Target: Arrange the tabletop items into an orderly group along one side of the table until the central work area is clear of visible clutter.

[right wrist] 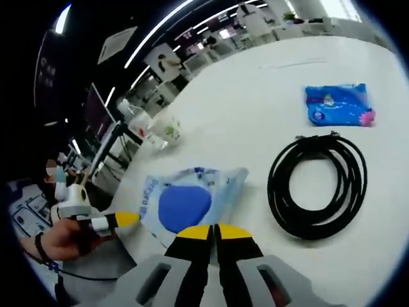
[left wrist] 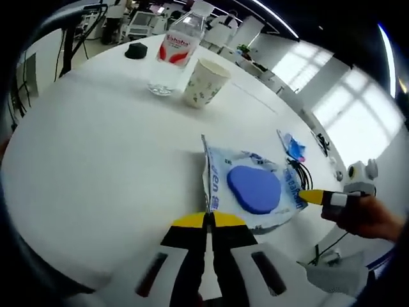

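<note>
A clear plastic bag (left wrist: 252,188) with a blue oval pad inside lies flat near the round white table's (left wrist: 96,160) edge. My left gripper (left wrist: 208,219) has its yellow-tipped jaws closed on the bag's near corner. At the bag's right corner the right gripper (left wrist: 312,196) comes in, held by a hand (left wrist: 367,217). In the right gripper view the same bag (right wrist: 185,201) lies just ahead of my right gripper (right wrist: 214,230), which is pinched on its near corner. The left gripper (right wrist: 124,219) touches its left edge.
A water bottle (left wrist: 176,51), a paper cup (left wrist: 206,82) and a small black lid (left wrist: 135,51) stand at the far side. A coiled black cable (right wrist: 317,185) and a blue packet (right wrist: 339,104) lie to the right of the bag. Office desks lie beyond.
</note>
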A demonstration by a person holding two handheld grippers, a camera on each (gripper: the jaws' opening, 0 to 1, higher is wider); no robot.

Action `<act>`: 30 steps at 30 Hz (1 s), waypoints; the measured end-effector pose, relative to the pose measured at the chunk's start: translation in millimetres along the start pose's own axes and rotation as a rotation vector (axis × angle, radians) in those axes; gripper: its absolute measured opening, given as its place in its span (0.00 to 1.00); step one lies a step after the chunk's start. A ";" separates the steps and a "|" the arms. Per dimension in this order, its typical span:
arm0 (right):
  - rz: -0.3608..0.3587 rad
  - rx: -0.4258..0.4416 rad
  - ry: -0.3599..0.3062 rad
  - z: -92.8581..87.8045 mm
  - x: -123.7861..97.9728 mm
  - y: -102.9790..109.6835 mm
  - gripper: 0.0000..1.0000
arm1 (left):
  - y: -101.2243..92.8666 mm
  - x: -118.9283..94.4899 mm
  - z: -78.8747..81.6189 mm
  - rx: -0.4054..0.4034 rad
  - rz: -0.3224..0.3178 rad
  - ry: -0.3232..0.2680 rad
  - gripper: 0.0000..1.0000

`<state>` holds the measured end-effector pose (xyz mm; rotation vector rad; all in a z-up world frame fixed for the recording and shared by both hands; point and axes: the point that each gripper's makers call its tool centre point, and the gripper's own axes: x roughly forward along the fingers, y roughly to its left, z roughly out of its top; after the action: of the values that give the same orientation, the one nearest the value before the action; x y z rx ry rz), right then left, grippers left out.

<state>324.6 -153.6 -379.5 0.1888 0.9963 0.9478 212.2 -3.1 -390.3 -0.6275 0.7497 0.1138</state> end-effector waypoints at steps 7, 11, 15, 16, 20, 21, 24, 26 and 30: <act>0.006 -0.011 -0.032 16.0 -4.4 -4.0 0.00 | -15.2 11.3 16.4 0.020 -0.033 -0.007 0.00; 0.001 -0.010 -0.060 28.0 -9.9 -15.8 0.00 | -26.0 20.5 30.4 0.039 -0.053 -0.015 0.00; -0.010 -0.013 -0.085 43.0 -14.0 -24.9 0.00 | -35.4 27.4 46.0 0.029 -0.074 -0.030 0.00; -0.013 -0.012 -0.089 46.4 -12.7 -29.4 0.00 | -39.1 30.5 47.9 0.029 -0.079 -0.032 0.00; -0.027 -0.011 -0.105 56.5 -14.8 -32.5 0.00 | -49.3 46.0 65.4 0.027 -0.096 -0.051 0.00; -0.030 -0.012 -0.108 58.8 -16.4 -30.0 0.00 | -52.6 49.1 71.1 0.025 -0.101 -0.057 0.00; -0.038 -0.012 -0.118 72.9 -14.1 -37.8 0.00 | -56.0 56.3 80.5 0.015 -0.105 -0.067 0.00; -0.039 -0.009 -0.125 76.6 -14.2 -38.6 0.00 | -61.5 56.1 83.4 0.020 -0.105 -0.070 0.00; -0.042 -0.014 -0.130 79.5 -13.5 -40.0 0.00 | -58.5 59.8 85.3 0.010 -0.099 -0.072 0.00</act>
<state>407.8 -166.6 -347.6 0.2142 0.8707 0.8932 325.8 -9.1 -353.7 -0.6469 0.6485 0.0418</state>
